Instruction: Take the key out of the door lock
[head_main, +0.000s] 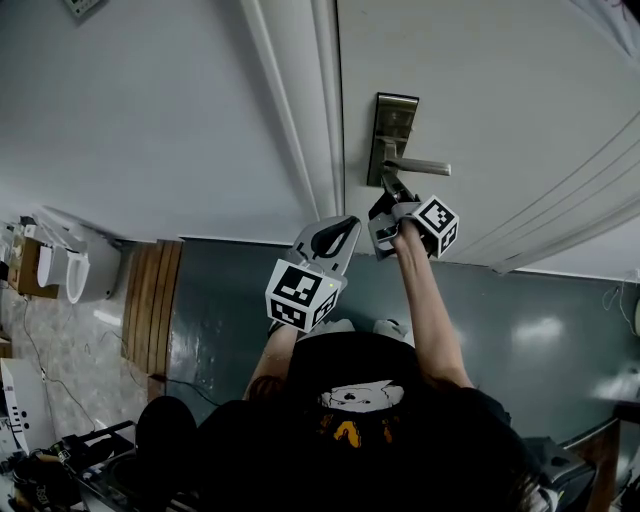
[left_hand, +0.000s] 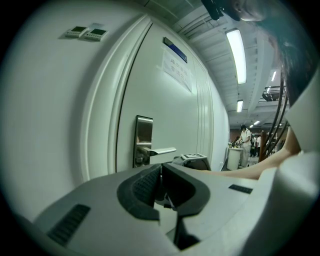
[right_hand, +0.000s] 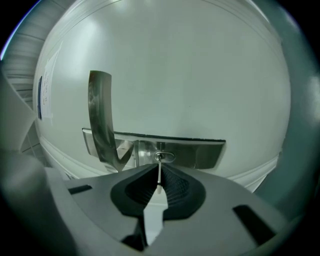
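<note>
A white door carries a steel lock plate with a lever handle. In the right gripper view the thin key sticks out of the keyhole in the lock plate, edge-on. My right gripper is shut on the key, right at the lock below the handle. In the head view the right gripper hides the key. My left gripper hangs left of it, off the door, shut and holding nothing.
The door frame and a white wall lie left of the door. A wooden strip and white fixtures are on the floor at the left. A notice is on the door; people stand far off.
</note>
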